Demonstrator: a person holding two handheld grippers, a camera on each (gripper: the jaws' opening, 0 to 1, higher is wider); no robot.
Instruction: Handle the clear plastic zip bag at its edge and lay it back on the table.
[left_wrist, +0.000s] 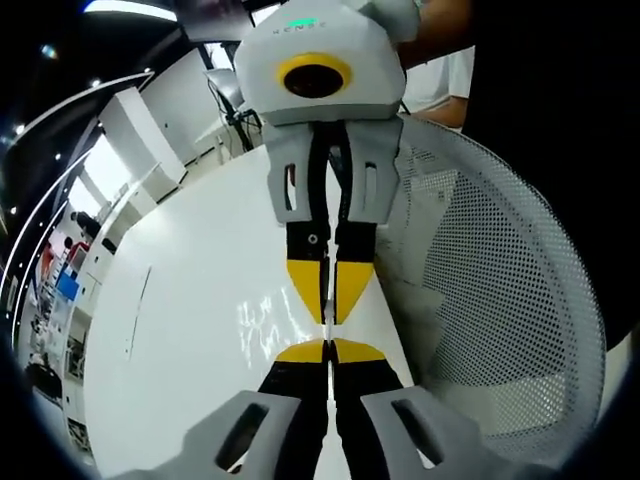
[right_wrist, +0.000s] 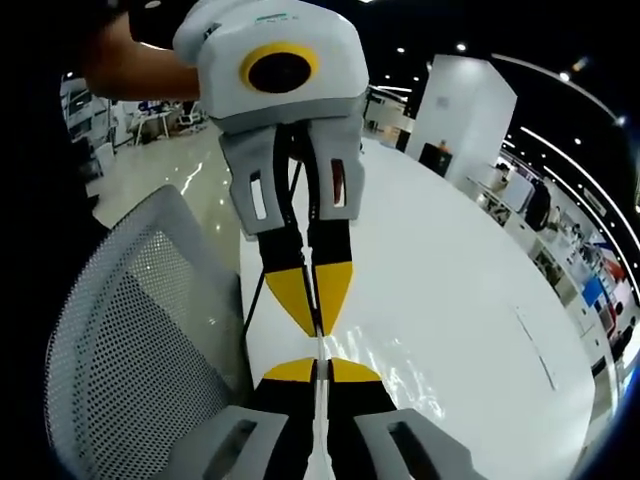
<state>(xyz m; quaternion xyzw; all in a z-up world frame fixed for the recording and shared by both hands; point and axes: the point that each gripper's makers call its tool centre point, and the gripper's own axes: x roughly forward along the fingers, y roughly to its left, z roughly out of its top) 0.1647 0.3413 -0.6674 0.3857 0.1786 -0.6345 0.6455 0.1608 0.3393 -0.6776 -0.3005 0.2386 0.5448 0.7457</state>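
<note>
zip bag (left_wrist: 262, 325): clear, glinting, stretched over white table (left_wrist: 180, 300) | left gripper (left_wrist: 328, 345), right gripper (right_wrist: 318, 365): jaws pinched on its edge

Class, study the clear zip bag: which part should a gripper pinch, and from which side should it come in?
Pinch the clear zip bag at its thin edge, coming in along the plane of the film. It is a flat, limp sheet above the white table, with nothing thicker to grab. The left gripper and right gripper appear shut on that edge from opposite ends, tip to tip.
</note>
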